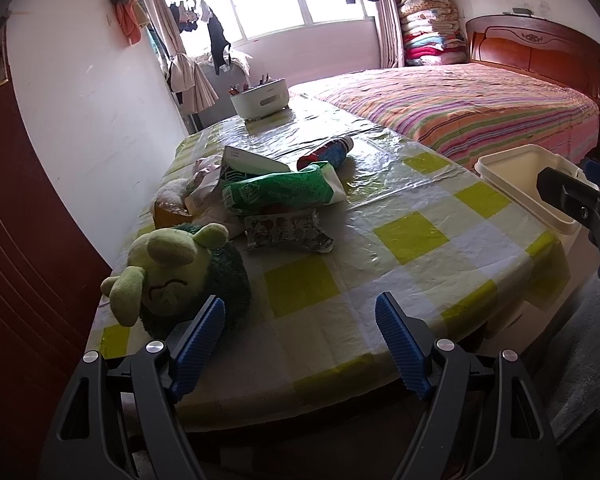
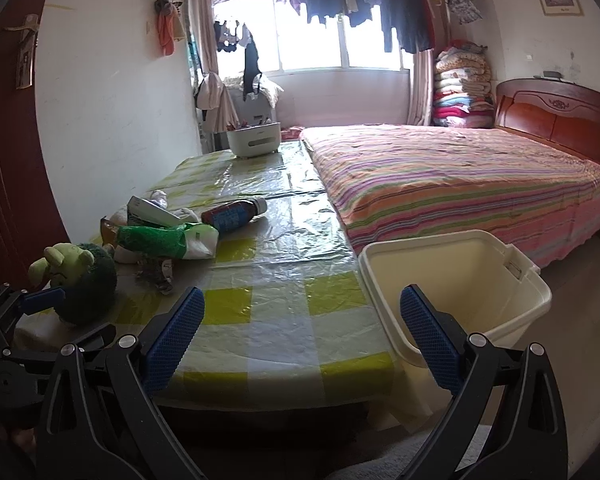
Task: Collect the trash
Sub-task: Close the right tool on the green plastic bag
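two hand-held grippers agape, left (image 1: 300, 316), right (image 2: 302, 308), trash pile (image 1: 268, 192), bin (image 2: 460, 280)

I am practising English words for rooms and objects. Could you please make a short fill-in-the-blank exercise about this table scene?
1. The bottle on the table is lying on its ____.
2. The cream bin stands between the table and the ____.
3. The left gripper and the right gripper are both ____ and hold nothing.
4. The plush toy is mostly ____ in colour.

Missing words: side; bed; open; green
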Demonstrator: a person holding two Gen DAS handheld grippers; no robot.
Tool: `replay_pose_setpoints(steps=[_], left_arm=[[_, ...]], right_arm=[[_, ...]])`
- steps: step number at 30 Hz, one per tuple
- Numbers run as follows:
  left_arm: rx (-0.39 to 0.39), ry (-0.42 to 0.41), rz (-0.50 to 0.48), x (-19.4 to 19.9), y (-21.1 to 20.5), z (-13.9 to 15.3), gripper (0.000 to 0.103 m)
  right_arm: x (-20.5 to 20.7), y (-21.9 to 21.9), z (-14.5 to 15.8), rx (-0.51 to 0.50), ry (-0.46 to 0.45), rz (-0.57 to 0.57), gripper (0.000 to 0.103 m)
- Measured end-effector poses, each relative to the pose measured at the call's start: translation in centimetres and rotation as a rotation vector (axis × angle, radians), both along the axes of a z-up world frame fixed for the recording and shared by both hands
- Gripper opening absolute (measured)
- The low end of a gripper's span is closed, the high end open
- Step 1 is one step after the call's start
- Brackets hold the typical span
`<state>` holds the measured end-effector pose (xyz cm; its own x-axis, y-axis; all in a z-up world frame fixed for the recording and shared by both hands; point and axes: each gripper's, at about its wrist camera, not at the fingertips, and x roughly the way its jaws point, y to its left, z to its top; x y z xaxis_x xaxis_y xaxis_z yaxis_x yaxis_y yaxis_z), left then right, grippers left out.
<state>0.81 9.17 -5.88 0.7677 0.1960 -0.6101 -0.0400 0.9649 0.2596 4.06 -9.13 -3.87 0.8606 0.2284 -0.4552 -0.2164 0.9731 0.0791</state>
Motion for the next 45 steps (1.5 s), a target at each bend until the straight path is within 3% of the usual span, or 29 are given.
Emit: replay_pose_setpoints(steps=[5,11,17,22,25,26,27,34,36,37,39,42,45], left_arm=[[-0.014,-0.038,0.039,-1.2,1.8,0.5,0.076],[-0.130,-0.104,0.086,-3.6,6.2,1.5,0.076],[-0.192,-0.135,0.110,-4.6,9.0,2.1,0.076],[-0.213,-0.137,0.103,-4.4,9.8,2.0,0.076],[-0.223,-0.129,0.101,-4.3,10.1,1.8,0.076],[-0.222,-0.122,0.102,-4.1,10.1,1.6,0.076],[-0.220,-0.119,0.102,-4.0,10.1,1.5,0.076],[-0.237,-0.077,0.115,-2.7,11.1,0.6,0.076],[-0.259,-0.071,0.119,-2.4,11.5,0.5,0.076],[-0.268,-0.068,0.123,-2.3,11.7,0.5,0.076],[-0.289,-0.061,0.134,-2.0,12.2,0.4,0.076],[-0.316,-0.049,0.145,-1.7,12.7,0.2,0.076],[-0.323,-0.047,0.151,-1.4,13.0,0.1,0.076]], right_arm=[[0.8,2.0,1.1,0.009,-0.030,0.122,0.097],[3.0,5.8,1.7,0.010,-0.033,0.344,0.097],[4.9,10.5,2.3,-0.126,-0.122,0.601,0.097],[6.9,15.1,1.3,-0.310,-0.157,0.750,0.096],[8.4,16.8,0.4,-0.340,-0.117,0.797,0.084],[9.0,17.4,0.1,-0.351,-0.101,0.799,0.070],[9.6,17.7,-0.2,-0.361,-0.083,0.805,0.064],[12.6,19.7,-1.6,-0.392,-0.015,0.843,0.064],[13.2,20.2,-2.3,-0.400,0.019,0.849,0.059],[13.3,20.4,-2.6,-0.404,0.037,0.855,0.054],[13.5,20.7,-2.8,-0.389,0.065,0.881,0.030],[13.1,20.3,-1.9,-0.356,0.047,0.893,0.017],[12.5,18.9,-0.5,-0.263,0.032,0.915,0.014]])
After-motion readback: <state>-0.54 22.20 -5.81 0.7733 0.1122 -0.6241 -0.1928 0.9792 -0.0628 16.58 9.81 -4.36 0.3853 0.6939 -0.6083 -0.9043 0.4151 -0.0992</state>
